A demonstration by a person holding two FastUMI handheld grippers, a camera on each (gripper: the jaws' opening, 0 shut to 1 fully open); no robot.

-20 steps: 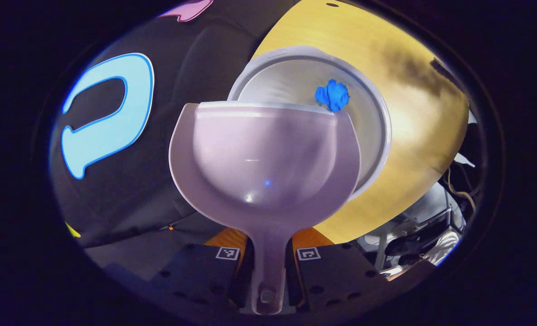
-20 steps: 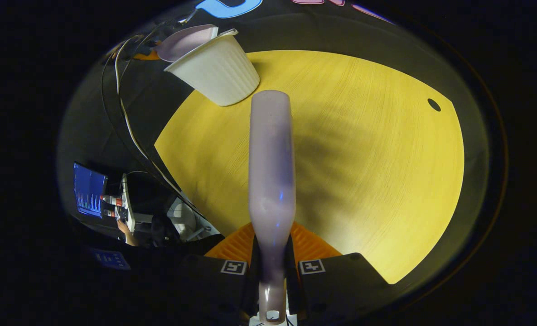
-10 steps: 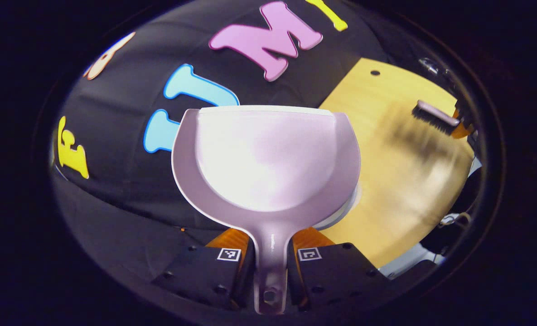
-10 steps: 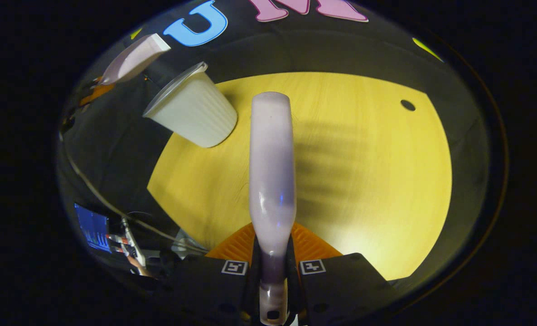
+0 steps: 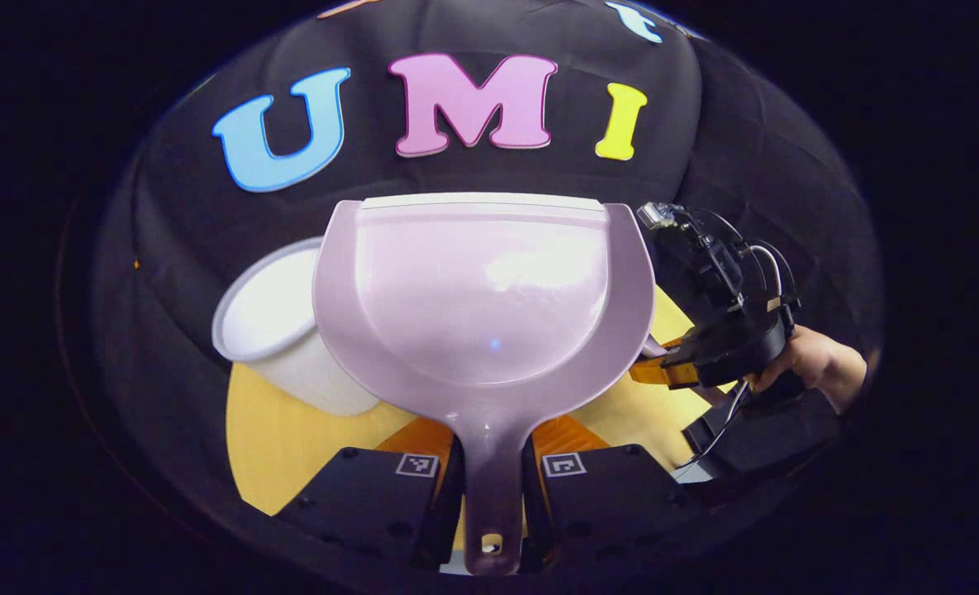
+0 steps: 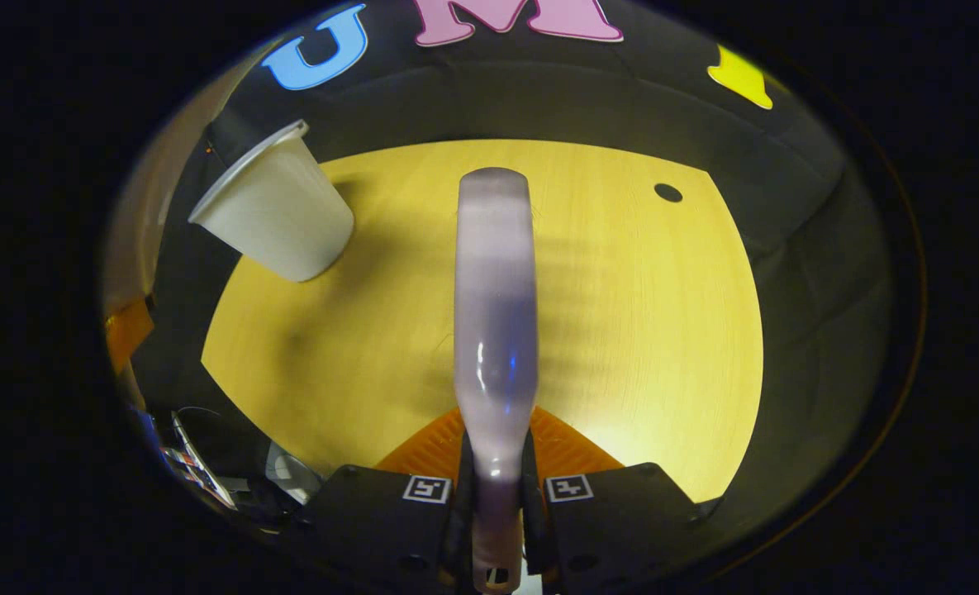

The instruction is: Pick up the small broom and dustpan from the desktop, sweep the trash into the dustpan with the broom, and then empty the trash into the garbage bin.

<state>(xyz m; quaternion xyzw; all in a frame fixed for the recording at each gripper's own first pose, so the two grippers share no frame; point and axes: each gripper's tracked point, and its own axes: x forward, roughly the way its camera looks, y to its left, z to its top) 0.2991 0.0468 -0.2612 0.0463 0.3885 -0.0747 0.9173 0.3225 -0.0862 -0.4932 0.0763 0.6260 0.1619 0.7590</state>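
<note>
In the left gripper view my left gripper (image 5: 489, 479) is shut on the handle of a pale lilac dustpan (image 5: 481, 306). The pan is held level above the table with its scoop empty. The white garbage bin (image 5: 278, 335) stands behind the pan's left edge. In the right gripper view my right gripper (image 6: 496, 487) is shut on the lilac broom (image 6: 495, 314), seen from its back above the yellow table (image 6: 638, 330). The bin (image 6: 270, 211) shows there at the table's far left corner. The other gripper (image 5: 724, 343) and a hand (image 5: 811, 368) appear at the right of the left gripper view.
The yellow wooden table (image 5: 278, 438) has a small dark hole (image 6: 667, 192) near its far right edge. Black cloth walls close it in behind and at the sides. Cables and equipment (image 6: 208, 479) lie beyond the table's near left edge.
My left gripper has swung the dustpan off the bin and turned it level toward the back wall. The blue trash is out of sight. The right gripper view has shifted slightly, the bin moving left.
</note>
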